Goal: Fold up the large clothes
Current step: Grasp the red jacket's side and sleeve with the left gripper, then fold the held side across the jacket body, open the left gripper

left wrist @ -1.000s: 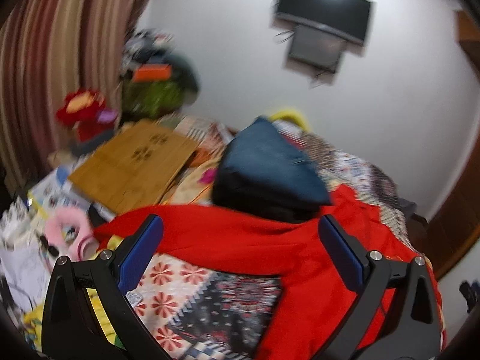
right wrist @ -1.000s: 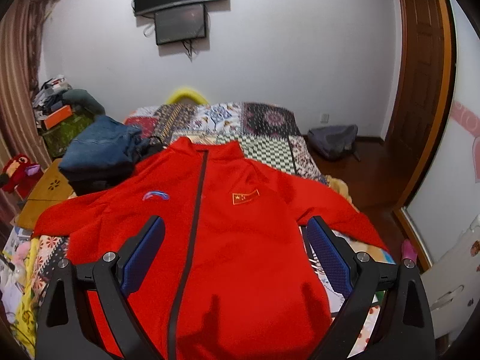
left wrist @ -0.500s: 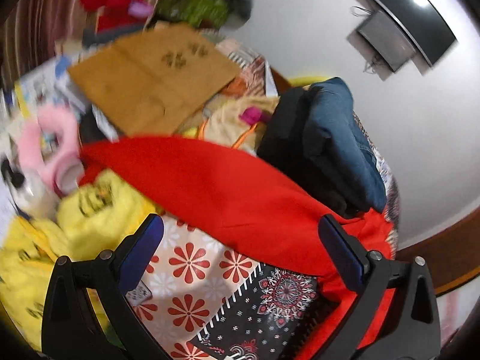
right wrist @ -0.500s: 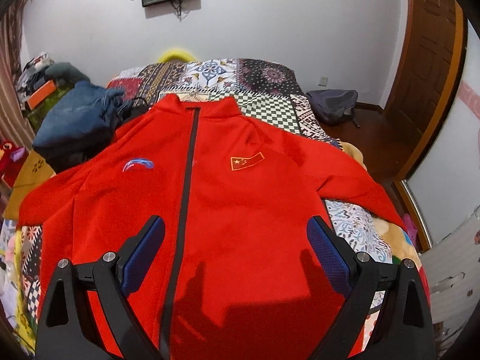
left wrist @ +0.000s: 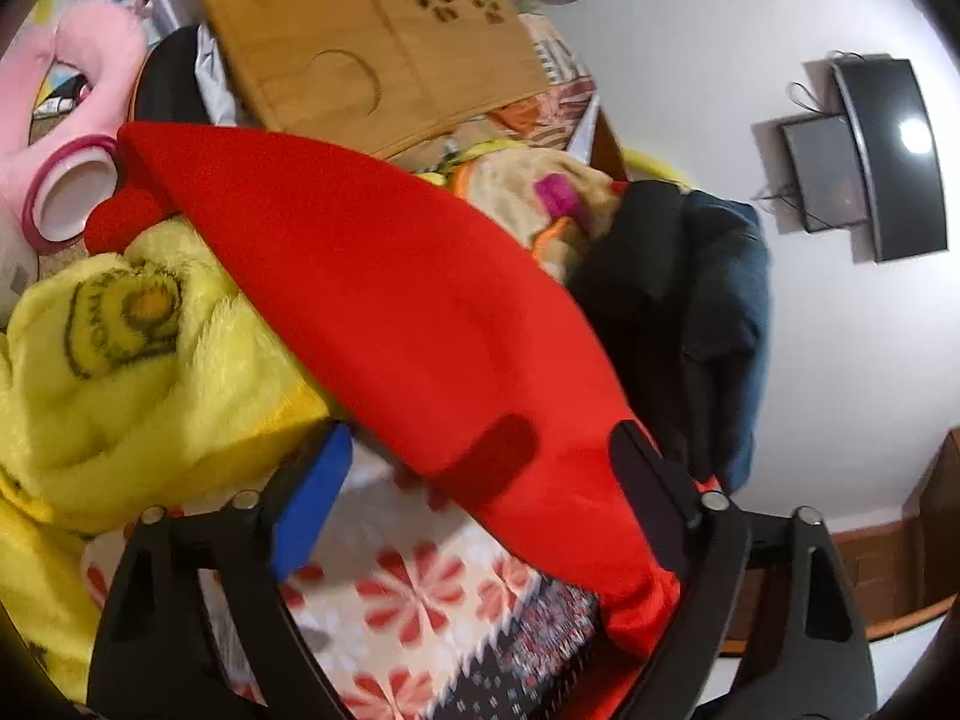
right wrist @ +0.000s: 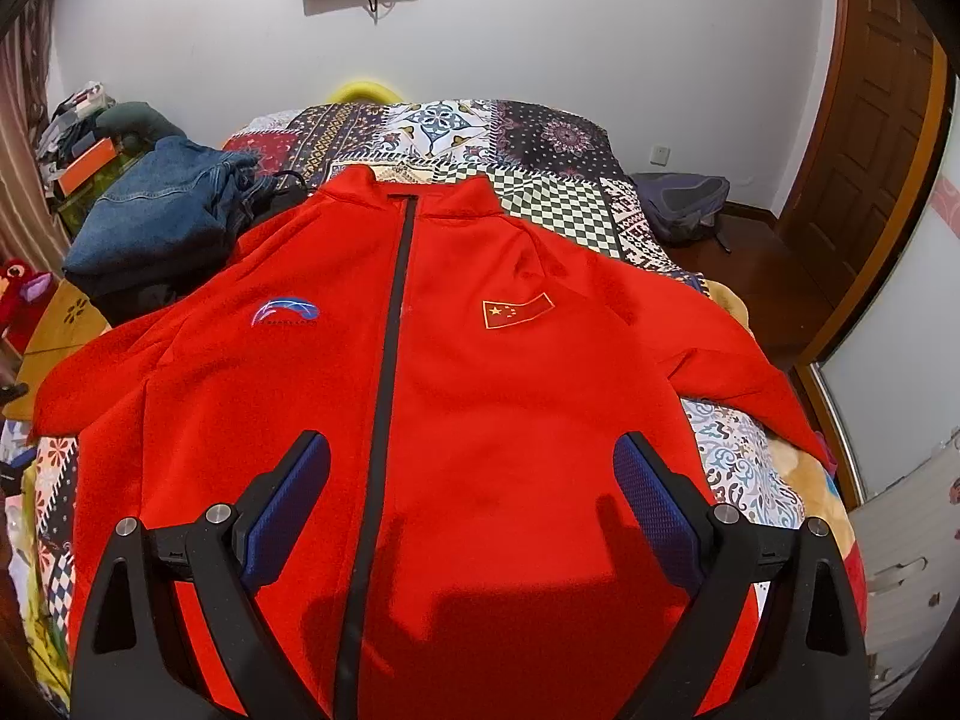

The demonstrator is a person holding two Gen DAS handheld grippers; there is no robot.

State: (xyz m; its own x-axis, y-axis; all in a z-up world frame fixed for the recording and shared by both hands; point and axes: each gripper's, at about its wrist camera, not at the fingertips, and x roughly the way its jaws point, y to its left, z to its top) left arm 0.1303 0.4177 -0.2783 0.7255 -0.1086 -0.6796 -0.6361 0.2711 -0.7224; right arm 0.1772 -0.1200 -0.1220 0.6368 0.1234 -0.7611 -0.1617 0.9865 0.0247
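Observation:
A large red zip jacket (right wrist: 480, 396) lies face up and spread on the patterned bed, collar away from me, both sleeves stretched out to the sides. My right gripper (right wrist: 471, 504) is open and empty, hovering over the jacket's lower front with the dark zip between its fingers. In the left wrist view the jacket's sleeve (left wrist: 384, 300) runs diagonally towards its cuff at the upper left. My left gripper (left wrist: 480, 480) is open, just above the sleeve near the shoulder, holding nothing.
A pile of blue jeans (right wrist: 162, 210) lies beside the jacket's left shoulder. A yellow fluffy blanket (left wrist: 102, 360), a wooden board (left wrist: 372, 42) and a pink plush toy (left wrist: 72, 120) crowd the bed's left side. A grey backpack (right wrist: 684, 204) sits on the floor by the door.
The left gripper has dropped and tilted closer to the sleeve. The right gripper has moved lower and nearer over the jacket's front. Both stay open.

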